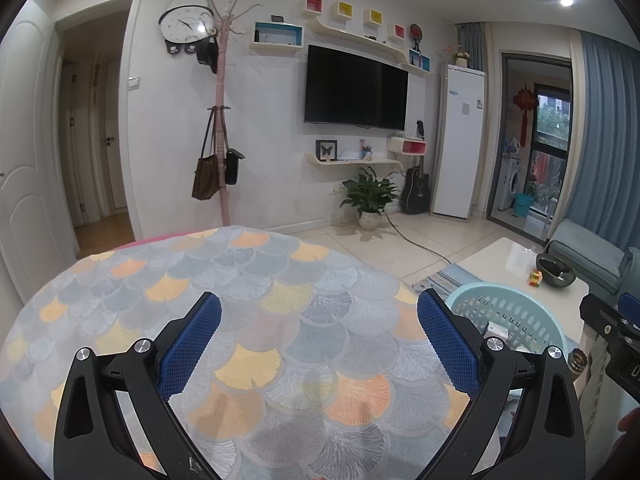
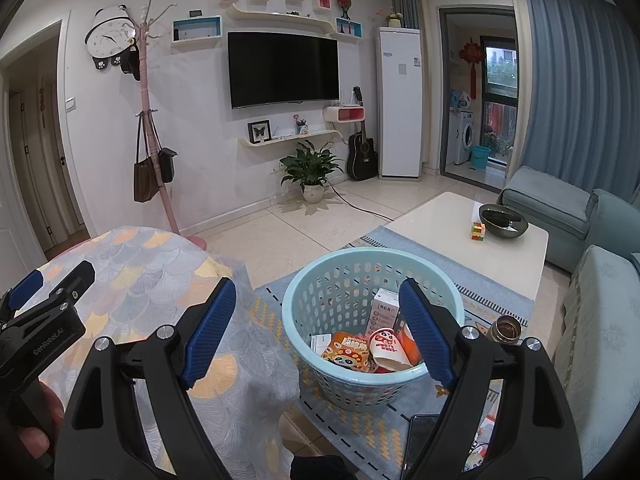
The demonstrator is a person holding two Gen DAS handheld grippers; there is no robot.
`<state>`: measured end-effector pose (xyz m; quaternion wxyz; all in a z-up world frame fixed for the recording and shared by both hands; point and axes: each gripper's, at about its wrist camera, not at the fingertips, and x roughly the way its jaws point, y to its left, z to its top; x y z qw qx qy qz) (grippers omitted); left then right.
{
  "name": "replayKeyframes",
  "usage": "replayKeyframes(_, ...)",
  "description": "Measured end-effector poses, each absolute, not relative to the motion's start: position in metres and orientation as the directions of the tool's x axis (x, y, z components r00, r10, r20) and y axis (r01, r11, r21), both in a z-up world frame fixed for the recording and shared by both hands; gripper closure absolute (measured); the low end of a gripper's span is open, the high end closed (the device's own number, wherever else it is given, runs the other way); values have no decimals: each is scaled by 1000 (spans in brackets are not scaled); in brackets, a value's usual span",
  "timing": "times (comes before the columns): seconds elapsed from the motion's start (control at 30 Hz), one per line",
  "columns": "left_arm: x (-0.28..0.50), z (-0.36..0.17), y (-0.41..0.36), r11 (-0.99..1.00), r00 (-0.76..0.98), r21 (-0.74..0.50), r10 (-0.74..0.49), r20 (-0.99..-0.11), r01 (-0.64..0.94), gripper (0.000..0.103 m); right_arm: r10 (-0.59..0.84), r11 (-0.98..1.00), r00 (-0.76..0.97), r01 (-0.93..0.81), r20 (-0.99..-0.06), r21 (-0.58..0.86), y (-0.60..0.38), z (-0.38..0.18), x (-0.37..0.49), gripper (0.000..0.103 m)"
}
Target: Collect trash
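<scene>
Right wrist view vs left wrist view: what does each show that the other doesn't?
Right wrist only: the snack wrappers and cartons inside the light-blue perforated plastic basket, and a dark phone on the rug. Left wrist only: the basket's near rim, its contents mostly hidden. Both: the scallop-patterned tablecloth, white coffee table, and both hand-held grippers open, holding nothing.

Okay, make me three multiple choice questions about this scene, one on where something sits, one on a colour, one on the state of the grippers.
1. Where does the basket stand?
A. on the white coffee table
B. on the floor rug
C. on the sofa

2. What colour is the basket?
A. light blue
B. red
C. black

3. How is the right gripper?
A. shut on a wrapper
B. shut, empty
C. open, empty

Answers: 1 B, its base rests on the patterned rug. 2 A, its perforated wall is pale blue. 3 C, the blue pads stand wide apart with nothing between them.
</scene>
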<state>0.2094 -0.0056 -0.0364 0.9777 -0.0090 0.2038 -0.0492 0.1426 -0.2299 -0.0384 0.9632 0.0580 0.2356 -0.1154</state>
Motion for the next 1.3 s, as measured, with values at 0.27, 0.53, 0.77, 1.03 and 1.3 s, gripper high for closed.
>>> replayKeyframes(0.27,208,-36,-7,995,913,-33,-98,-397,92,8,-194,967,861,248,-470,56,-230,-37,142,23)
replayKeyframes(0.53,209,-36,-6,995,913,-36,-98,-397,91,8,-195,967,862,248,-469,53,-230,-37,143,23)
replayKeyframes(0.77,209,-33,-7,996,914,-32,-90,-395,84,8,-193,967,861,247,-470,55,-230,-37,143,23)
replayKeyframes(1.03,208,-29,-9,997,916,-23,-78,-393,75,8,-193,968,858,246,-476,51,-230,-39,144,23)
replayKeyframes(1.3,206,-26,-14,998,920,2,-55,-389,60,8,-191,969,858,244,-477,51,-231,-41,144,23)
